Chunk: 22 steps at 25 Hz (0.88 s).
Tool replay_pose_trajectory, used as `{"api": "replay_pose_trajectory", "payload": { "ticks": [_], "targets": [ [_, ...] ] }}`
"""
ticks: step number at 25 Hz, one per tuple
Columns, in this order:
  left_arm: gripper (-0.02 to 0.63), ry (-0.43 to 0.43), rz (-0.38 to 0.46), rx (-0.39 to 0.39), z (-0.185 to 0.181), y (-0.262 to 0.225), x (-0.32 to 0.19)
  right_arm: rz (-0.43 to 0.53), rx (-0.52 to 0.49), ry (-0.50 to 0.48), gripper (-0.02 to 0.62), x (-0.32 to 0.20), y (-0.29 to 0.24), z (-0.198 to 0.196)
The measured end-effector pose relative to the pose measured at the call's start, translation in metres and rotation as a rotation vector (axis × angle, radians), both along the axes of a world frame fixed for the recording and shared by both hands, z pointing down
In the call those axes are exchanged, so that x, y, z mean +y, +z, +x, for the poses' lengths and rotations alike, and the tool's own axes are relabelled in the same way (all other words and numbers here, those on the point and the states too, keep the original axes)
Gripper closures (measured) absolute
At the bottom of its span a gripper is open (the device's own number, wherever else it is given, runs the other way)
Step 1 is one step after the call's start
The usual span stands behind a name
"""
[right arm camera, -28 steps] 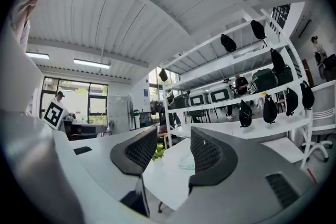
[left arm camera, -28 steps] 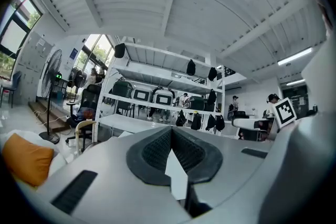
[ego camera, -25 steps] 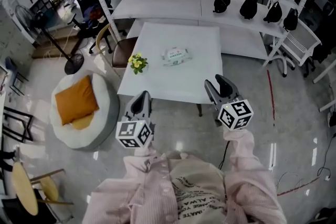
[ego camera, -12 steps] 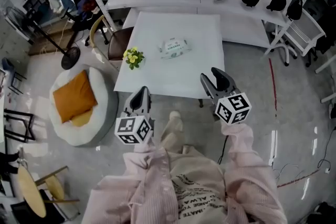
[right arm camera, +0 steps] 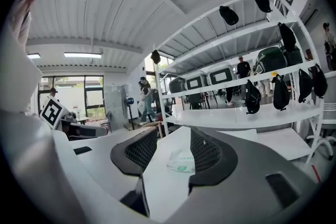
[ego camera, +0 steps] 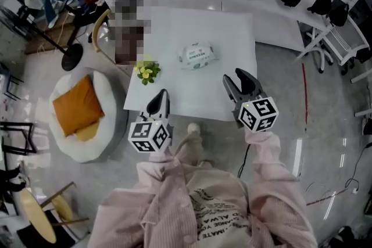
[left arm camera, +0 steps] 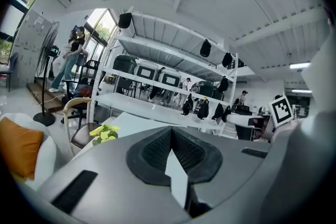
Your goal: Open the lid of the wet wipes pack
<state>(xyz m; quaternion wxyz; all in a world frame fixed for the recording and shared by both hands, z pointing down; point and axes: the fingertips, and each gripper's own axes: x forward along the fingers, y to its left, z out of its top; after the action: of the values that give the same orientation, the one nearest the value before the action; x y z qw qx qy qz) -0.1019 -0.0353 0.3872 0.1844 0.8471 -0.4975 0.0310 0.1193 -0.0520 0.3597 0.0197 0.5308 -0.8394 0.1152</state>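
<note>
Since neither tongs touches the pack, step: we judge this the approach, lid not yet opened.
Left tongs (ego camera: 160, 100): pressed together on nothing, at the bench's (ego camera: 232, 38) near edge.
Right tongs (ego camera: 243, 83): spread wide, empty, just over that edge.
Wet wipes pack (ego camera: 196, 56): lying about mid-bench, well apart from both.
Next move: we would reach forward, pin the pack with one tongs and nip the lid tab with the other.
Against a second ago: we stand closer, and the bench fills more of the head view.
</note>
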Motion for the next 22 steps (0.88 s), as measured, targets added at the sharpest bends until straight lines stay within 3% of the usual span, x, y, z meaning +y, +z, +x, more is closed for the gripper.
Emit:
{"api": "replay_pose_trajectory", "payload": {
  "ticks": [11, 22],
  "targets": [
    [0.607, 0.045, -0.126, 0.023, 0.011, 0.045, -0.078, -0.068, 0.158, -0.066, 0.430, -0.100, 0.040, -0.022],
    [0.607, 0.106, -0.236, 0.035, 0.029, 0.082, -0.127, -0.149, 0.277, -0.123, 0.430, -0.157, 0.084, -0.030]
  ]
}}
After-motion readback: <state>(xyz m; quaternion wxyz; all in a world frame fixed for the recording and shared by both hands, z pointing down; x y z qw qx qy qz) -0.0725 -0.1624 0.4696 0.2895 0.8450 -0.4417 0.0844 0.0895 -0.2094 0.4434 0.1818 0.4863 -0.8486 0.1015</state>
